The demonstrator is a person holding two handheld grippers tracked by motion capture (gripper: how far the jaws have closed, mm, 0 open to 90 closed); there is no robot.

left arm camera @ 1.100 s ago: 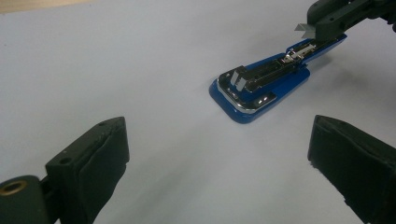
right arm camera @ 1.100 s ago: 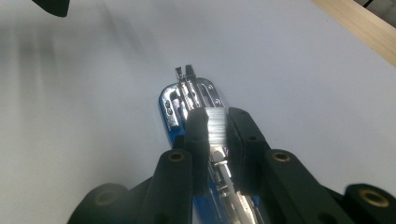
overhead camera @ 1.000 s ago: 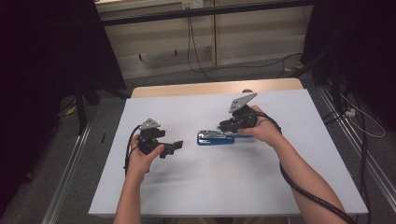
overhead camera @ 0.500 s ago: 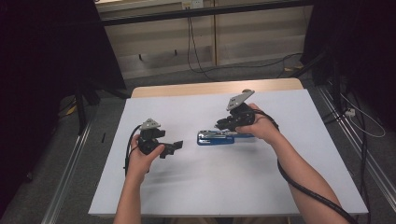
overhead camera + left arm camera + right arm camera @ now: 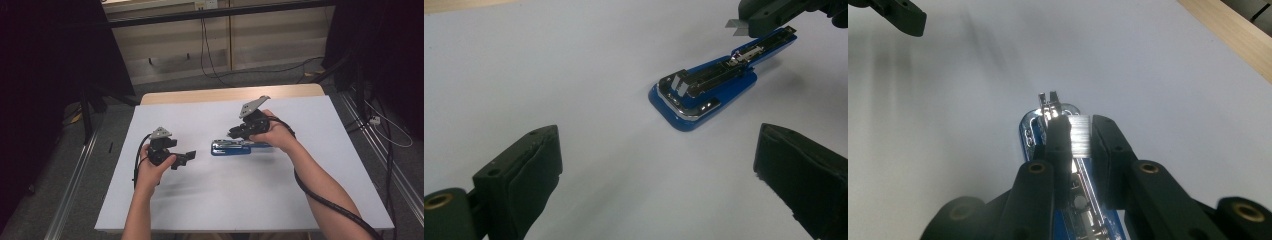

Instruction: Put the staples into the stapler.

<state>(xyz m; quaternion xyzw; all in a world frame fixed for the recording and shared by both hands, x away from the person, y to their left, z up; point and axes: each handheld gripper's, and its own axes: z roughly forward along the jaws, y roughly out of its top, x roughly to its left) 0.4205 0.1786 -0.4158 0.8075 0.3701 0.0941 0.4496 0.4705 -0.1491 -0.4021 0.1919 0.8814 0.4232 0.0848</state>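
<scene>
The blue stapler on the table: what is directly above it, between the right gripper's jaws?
A strip of staples is pinched in the right gripper, directly above the open blue stapler. The jaws cover the stapler's rear channel, so its contents cannot be seen.

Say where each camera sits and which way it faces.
High view: above the person's side, looking forward and down on the table; forearms, left gripper, right gripper.
Left gripper view: rides the open left gripper, facing the blue stapler.
Right gripper view: rides the right gripper, shut on a staple strip above the stapler.
Shared: the stapler.
</scene>
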